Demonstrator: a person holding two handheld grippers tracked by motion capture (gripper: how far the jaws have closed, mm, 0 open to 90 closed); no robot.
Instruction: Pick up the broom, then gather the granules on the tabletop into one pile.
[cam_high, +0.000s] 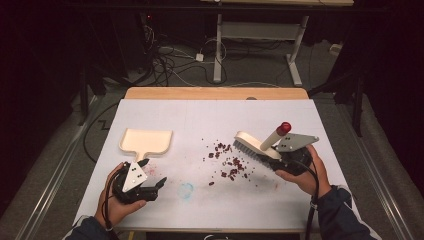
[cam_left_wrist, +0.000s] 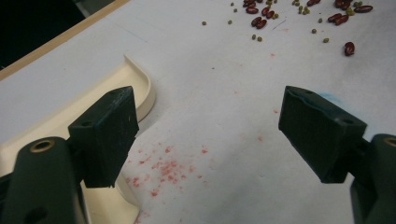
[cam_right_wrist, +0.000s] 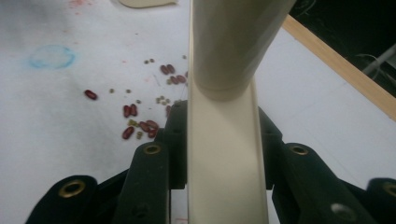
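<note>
A person at a white table (cam_high: 300, 200) holds a cream brush (cam_high: 256, 147) clamped in the right gripper (cam_high: 280, 156), its bristles tilted down at the right edge of a scatter of red beans (cam_high: 227, 161) and small green seeds near the table's middle. In the right gripper view the jaws press against both flat sides of the brush's body, with the round handle rising above them and the beans (cam_right_wrist: 140, 122) lying on the table beyond. The left gripper (cam_high: 152, 176) hangs low over the table with its jaws spread wide and nothing between them, just beside the handle end of a cream dustpan (cam_high: 146, 142), which lies flat to the left of the spill and well apart from it. The left gripper view shows the pan's curved rim (cam_left_wrist: 142, 88) beside one jaw, and faint red and blue stains on the white surface.

The work appears to be at its opening: brush in hand, pan not yet taken, beans unswept. The next move likely calls for the left gripper to close on the pan's handle and bring its lip up to the spill, so the brush can sweep leftward into it.
</note>
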